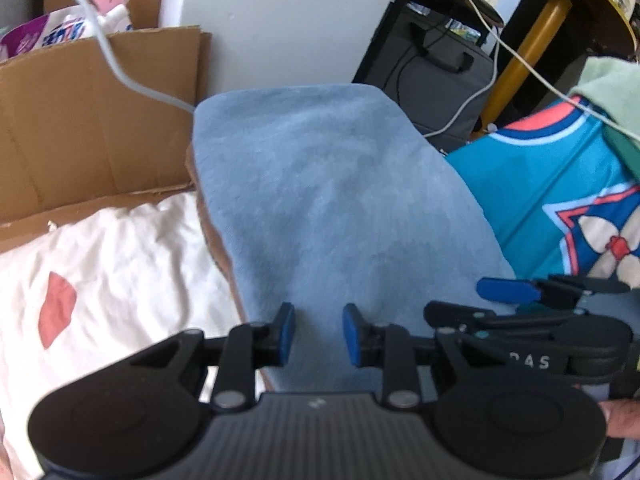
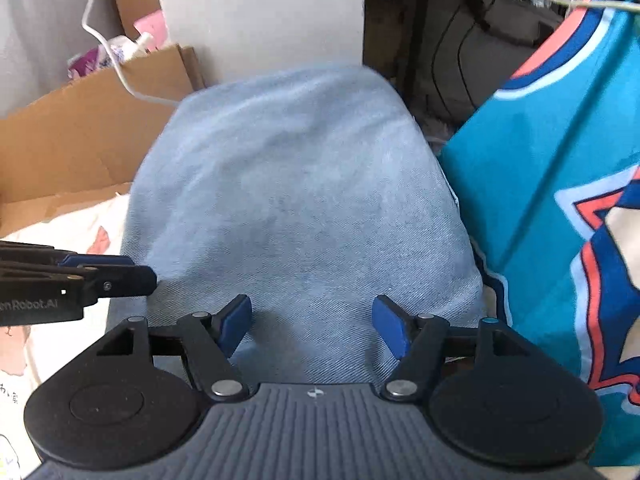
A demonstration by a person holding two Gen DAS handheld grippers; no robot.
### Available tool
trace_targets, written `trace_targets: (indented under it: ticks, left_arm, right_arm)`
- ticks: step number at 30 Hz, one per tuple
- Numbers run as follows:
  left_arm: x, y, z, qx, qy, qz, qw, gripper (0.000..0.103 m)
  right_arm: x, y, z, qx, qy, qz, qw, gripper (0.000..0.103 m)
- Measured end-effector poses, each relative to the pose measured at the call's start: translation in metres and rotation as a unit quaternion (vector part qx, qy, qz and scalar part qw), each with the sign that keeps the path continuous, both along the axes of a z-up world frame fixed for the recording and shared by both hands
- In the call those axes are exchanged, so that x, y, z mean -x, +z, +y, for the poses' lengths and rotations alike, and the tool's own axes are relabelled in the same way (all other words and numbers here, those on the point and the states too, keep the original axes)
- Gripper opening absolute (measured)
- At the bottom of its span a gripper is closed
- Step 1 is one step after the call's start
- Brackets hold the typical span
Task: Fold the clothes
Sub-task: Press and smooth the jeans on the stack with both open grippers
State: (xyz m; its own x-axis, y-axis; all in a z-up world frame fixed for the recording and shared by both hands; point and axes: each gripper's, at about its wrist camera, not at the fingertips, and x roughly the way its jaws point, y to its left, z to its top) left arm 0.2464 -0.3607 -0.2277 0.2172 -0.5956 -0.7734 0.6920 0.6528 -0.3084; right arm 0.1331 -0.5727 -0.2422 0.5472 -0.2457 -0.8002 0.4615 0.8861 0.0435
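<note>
Cluttered room; both grippers [image 1: 318,334] [image 2: 312,326] angled down, seemingly clear of denim [image 2: 300,200].

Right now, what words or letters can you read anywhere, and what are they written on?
"nRobot.AI" on the side of the left claw; the start is cut off by the picture's edge.
"DAS" on the side of the right claw; blurry, so uncertain.
Small dark characters on the white cloth: too small to read.
Print on the packet in the cardboard box: too blurred.
</note>
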Motion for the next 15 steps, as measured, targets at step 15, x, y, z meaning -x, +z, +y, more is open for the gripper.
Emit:
trace_targets:
  ticks: [15]
  left_arm:
    - [0.011,-0.011,-0.014,0.018,-0.032,-0.028,0.9989,0.038]
  right_arm:
    - [0.035,-0.008,-0.013,0.035,-0.033,-0.055,0.997,0.073]
